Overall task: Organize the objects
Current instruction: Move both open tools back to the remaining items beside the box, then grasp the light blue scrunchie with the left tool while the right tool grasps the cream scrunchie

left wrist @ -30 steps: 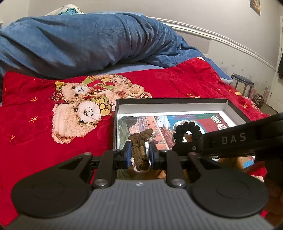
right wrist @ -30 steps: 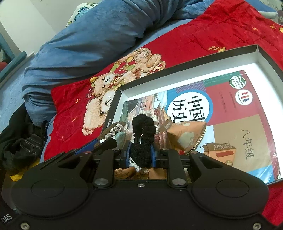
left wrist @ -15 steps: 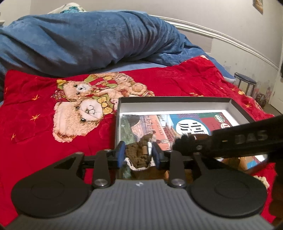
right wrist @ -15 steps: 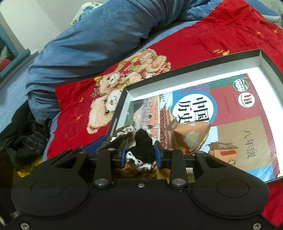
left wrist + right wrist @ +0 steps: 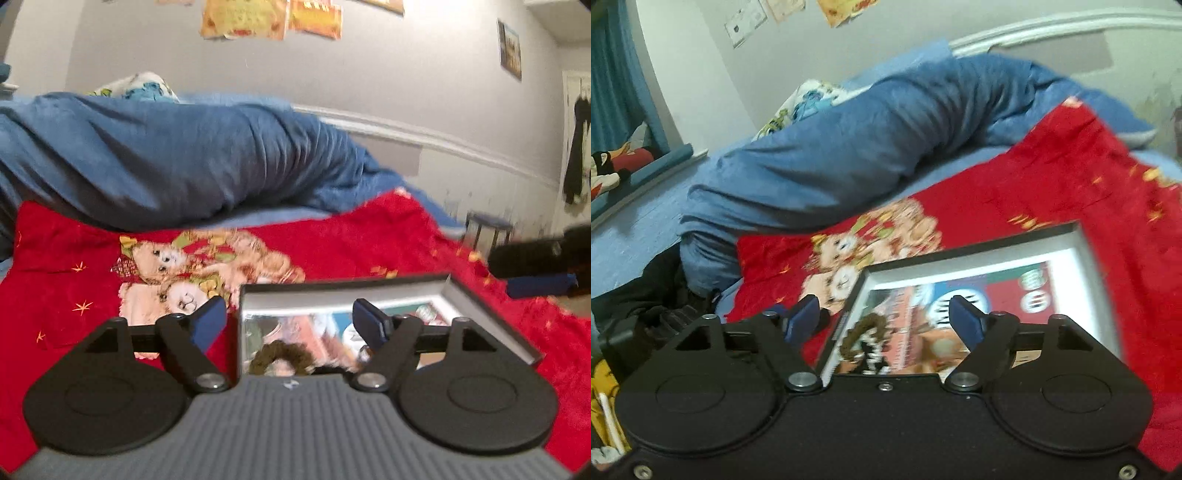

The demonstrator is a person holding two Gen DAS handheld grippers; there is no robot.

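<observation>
On a bed spread with a red teddy-bear blanket (image 5: 332,243), two hand-held grippers hang above an open box (image 5: 964,264). The left gripper (image 5: 290,321) and the right gripper (image 5: 882,314) both stand wide apart, their jaws having just been opening, with nothing pressed between the pads. Below and clear of them, a brown scrunchie (image 5: 280,356) and a black scrunchie (image 5: 868,349) lie side by side inside the box, at its near left corner, on a textbook (image 5: 1008,295).
</observation>
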